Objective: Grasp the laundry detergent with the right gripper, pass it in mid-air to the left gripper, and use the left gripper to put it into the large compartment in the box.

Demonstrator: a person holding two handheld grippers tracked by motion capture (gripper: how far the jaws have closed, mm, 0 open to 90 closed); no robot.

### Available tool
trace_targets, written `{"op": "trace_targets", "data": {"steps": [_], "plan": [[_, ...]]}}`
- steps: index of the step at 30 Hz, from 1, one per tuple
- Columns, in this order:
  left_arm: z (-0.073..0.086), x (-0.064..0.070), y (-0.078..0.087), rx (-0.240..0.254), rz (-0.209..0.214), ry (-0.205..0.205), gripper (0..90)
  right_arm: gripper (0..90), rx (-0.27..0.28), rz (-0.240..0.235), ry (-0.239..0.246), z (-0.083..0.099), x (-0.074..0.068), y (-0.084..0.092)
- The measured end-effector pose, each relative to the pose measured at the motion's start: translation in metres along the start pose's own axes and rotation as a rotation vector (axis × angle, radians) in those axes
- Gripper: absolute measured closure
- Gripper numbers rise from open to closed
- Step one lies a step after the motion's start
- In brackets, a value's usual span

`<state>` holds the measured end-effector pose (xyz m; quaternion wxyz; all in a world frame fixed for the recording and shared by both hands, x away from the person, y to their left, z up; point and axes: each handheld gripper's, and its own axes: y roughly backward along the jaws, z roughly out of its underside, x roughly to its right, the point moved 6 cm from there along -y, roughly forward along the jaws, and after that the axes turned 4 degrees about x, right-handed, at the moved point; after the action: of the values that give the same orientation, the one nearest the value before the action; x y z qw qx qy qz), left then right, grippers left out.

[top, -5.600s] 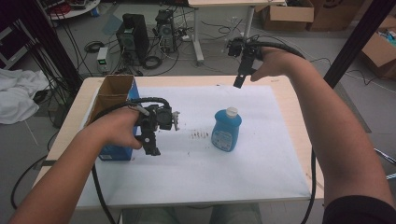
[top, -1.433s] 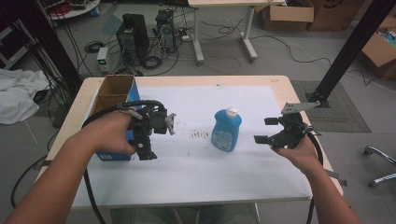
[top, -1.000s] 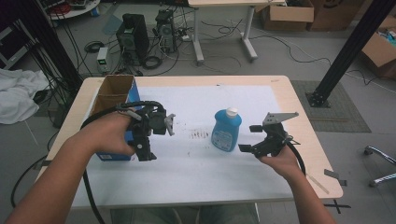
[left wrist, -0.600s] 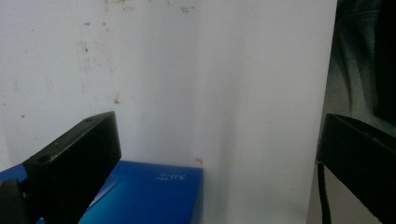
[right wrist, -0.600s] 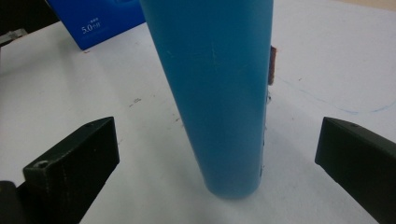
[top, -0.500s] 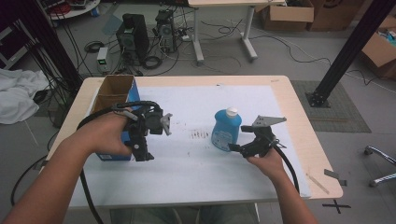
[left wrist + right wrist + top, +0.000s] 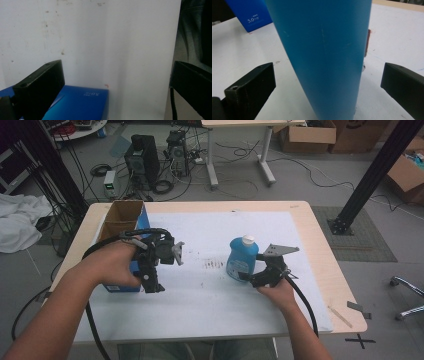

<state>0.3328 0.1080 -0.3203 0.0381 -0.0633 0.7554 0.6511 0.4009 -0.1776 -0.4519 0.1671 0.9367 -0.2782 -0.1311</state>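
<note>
The right gripper [image 7: 248, 276] has come in from the right side of the surface [image 7: 320, 270] & now sits just beside the blue bottle [image 7: 242, 258]; half a sec. ago it was a bit farther right, and 1.4 s ago it was well apart from the bottle. In the right gripper view its fingers [image 7: 249, 87] are spread wide with the bottle body [image 7: 324, 57] standing between them, no contact on either side. The bottle stands upright with its white cap [image 7: 248, 240] on, near the middle of the white sheet [image 7: 210, 310], same place as before.

The left gripper [image 7: 150, 281] stays almost where it was, at the near right corner of the blue box [image 7: 116, 286], pointing down toward the sheet. In the left gripper view its fingers [image 7: 40, 85] are also wide apart & hold nothing; the box corner [image 7: 82, 102] lies below them.

The open cardboard box [image 7: 122, 215] behind the blue box did not move.
</note>
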Motion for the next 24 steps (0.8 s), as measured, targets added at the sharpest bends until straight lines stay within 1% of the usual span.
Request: {"op": "trace_targets", "data": {"steps": [4, 8, 11, 14, 18, 22, 24], "plan": [[0.0, 0.0, 0.0, 0.002, 0.003, 0.003, 0.1, 0.0, 0.014, -0.002, 0.004, 0.0, -0.001, -0.004], [-0.001, 0.002, -0.001, 0.001, 0.005, 0.003, 0.1, 0.0, 0.015, 0.004, 0.013, 0.001, -0.002, -0.007], [0.0, 0.002, -0.001, 0.003, 0.004, -0.001, 0.1, 0.0, 0.01, 0.019, 0.02, 0.003, -0.002, -0.01], [0.0, 0.001, -0.001, -0.001, 0.006, -0.002, 0.1, 0.0, 0.026, 0.016, 0.012, 0.003, -0.002, -0.012], [0.002, 0.002, -0.002, -0.003, 0.009, 0.009, 0.1, 0.0, 0.054, 0.021, 0.003, 0.001, -0.001, -0.015], [0.002, 0.002, -0.002, -0.002, 0.008, 0.005, 0.1, 0.0, 0.068, 0.029, 0.002, 0.0, -0.001, -0.018], [0.003, 0.002, -0.002, -0.003, 0.009, 0.01, 0.1, 0.3, 0.072, 0.032, 0.003, 0.0, -0.001, -0.02]]}}
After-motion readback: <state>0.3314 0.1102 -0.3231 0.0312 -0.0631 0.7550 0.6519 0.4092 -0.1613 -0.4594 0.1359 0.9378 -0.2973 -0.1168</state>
